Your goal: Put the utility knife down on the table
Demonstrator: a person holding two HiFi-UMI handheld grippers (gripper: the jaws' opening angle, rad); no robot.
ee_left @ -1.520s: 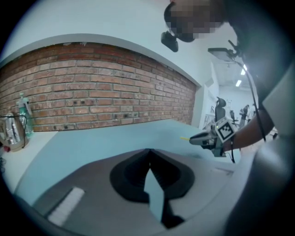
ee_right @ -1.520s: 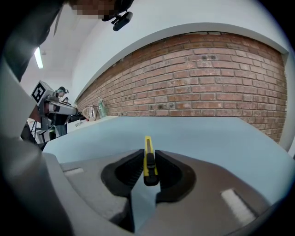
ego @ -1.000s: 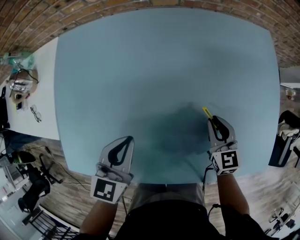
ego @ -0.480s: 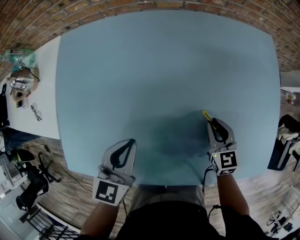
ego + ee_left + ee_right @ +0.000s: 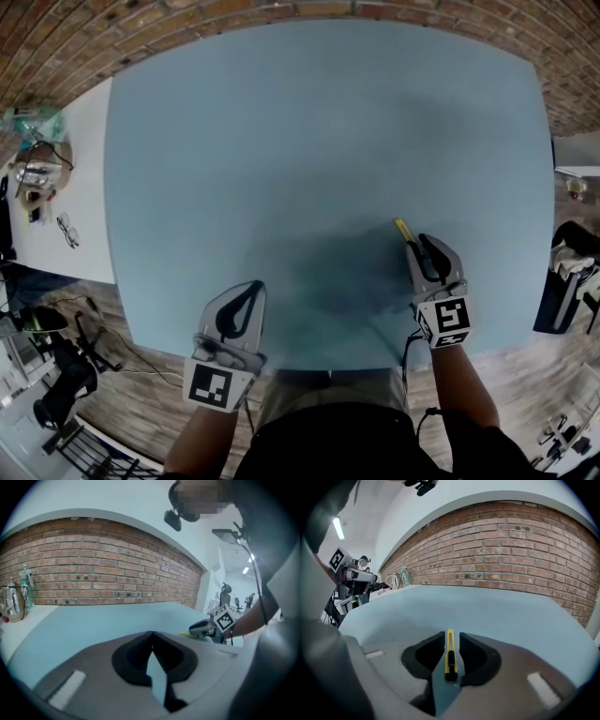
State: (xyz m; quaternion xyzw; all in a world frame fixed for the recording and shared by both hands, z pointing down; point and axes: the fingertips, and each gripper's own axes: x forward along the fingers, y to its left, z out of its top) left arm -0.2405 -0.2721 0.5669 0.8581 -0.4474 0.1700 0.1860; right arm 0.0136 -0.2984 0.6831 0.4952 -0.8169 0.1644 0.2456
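Observation:
A yellow utility knife (image 5: 449,653) with a black slider lies lengthwise between the jaws of my right gripper (image 5: 451,633), which is shut on it. From the head view, the knife's tip (image 5: 403,229) pokes out ahead of the right gripper (image 5: 419,240), low over the light-blue table (image 5: 309,122) near its front right. My left gripper (image 5: 257,285) hovers at the table's front edge on the left. Its jaws meet at the tips with nothing between them (image 5: 152,633). In the left gripper view the right gripper (image 5: 204,626) and the knife (image 5: 186,633) show side-on.
A white side table (image 5: 80,187) at the left carries glasses, a kettle and bottles. A brick wall (image 5: 511,550) runs behind the blue table. A dark chair (image 5: 562,281) stands at the right, and stands and cables lie on the floor at bottom left.
The right gripper with the knife has drifted slightly to the left. The left gripper has hardly moved.

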